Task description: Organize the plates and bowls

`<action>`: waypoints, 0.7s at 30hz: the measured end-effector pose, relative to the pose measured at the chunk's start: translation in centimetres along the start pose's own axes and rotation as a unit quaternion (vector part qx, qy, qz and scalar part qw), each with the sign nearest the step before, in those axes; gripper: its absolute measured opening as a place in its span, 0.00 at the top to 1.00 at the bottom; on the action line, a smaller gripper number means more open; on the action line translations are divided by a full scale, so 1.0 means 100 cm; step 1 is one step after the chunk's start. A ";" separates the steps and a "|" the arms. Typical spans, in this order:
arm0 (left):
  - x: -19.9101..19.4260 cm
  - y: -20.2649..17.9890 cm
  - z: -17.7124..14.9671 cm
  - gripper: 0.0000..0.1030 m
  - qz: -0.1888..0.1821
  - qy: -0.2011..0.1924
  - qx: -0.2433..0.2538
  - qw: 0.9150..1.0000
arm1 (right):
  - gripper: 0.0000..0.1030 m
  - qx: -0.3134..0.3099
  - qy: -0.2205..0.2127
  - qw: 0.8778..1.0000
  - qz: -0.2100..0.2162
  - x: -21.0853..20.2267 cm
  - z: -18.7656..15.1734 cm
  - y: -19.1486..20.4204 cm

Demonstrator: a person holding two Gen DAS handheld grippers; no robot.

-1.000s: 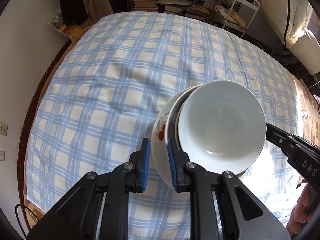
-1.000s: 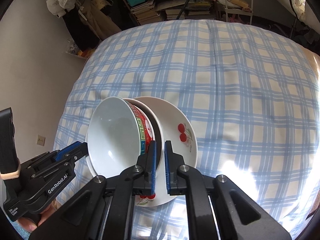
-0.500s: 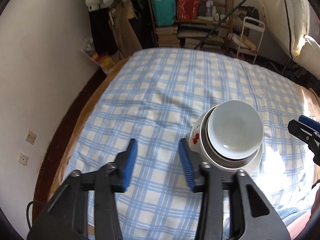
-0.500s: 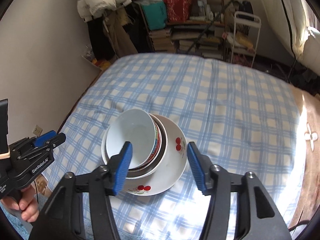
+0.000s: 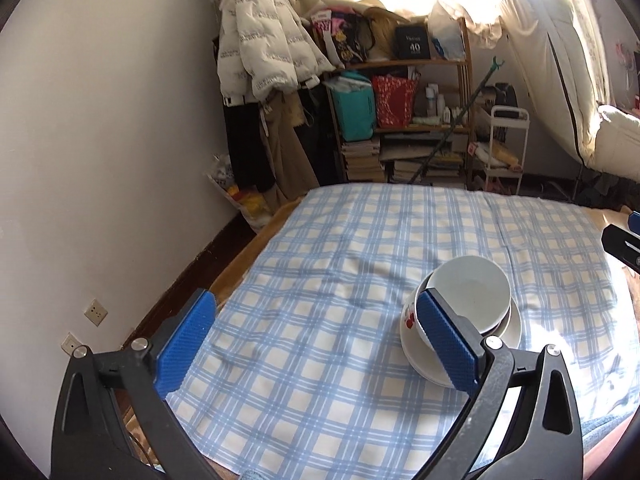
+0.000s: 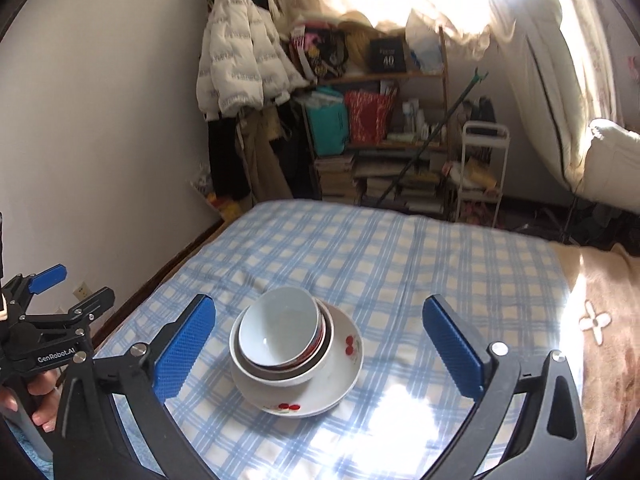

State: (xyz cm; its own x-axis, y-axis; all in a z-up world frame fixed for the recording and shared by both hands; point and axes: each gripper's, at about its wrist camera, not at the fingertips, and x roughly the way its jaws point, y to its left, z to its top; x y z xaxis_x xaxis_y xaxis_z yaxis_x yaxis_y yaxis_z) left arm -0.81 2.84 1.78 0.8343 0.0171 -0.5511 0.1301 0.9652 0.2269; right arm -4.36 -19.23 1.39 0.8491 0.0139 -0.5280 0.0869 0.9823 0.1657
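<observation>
A stack of dishes rests on the blue checked cloth [image 6: 460, 272]: a white plate with red cherries [image 6: 344, 376] at the bottom, nested bowls on it, and a white bowl [image 6: 280, 328] on top. In the left wrist view the stack [image 5: 468, 304] lies low at the right, partly behind my right-hand finger. My left gripper [image 5: 316, 344] hangs above and to the left of the stack, its jaws opening wide with nothing between them. My right gripper [image 6: 320, 344] is raised over the near side of the stack, its jaws also opening, clear of the dishes. Neither touches the stack.
The cloth [image 5: 360, 248] covers a bed against a white wall [image 5: 100, 140]. Beyond its far end stand a cluttered shelf [image 5: 400, 120], hanging coats [image 5: 264, 40] and a small white cart [image 5: 506, 148]. A hand [image 6: 40, 400] holds the left gripper's body at the left edge.
Both grippers let go of the plate's rim, opened wide and rose back from the stack. The views tilted up, so the room now shows and the dishes look smaller.
</observation>
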 end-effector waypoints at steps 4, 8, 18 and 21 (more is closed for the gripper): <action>-0.006 0.002 -0.001 0.03 0.004 -0.013 -0.001 1.000 | 0.00 -0.007 -0.022 1.000 -0.019 -0.009 -0.003 0.001; -0.006 0.002 -0.003 0.03 0.004 -0.020 -0.006 1.000 | 0.00 -0.005 -0.031 0.999 -0.034 -0.011 -0.007 -0.004; 0.009 0.007 -0.007 0.03 -0.003 -0.017 -0.034 0.999 | 0.00 -0.030 -0.030 0.997 -0.067 -0.007 -0.015 0.000; 0.010 0.007 -0.010 0.03 -0.008 -0.023 -0.039 0.999 | 0.00 -0.037 -0.036 0.996 -0.078 -0.006 -0.016 0.000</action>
State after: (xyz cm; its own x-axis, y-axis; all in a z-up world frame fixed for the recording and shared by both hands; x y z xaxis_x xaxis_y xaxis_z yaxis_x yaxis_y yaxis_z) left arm -0.40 3.73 0.61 0.8562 -0.0094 -0.5166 0.1040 0.9825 0.1545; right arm -5.66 -18.90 0.41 0.8634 -0.1507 -0.4815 0.1843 0.9826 0.0230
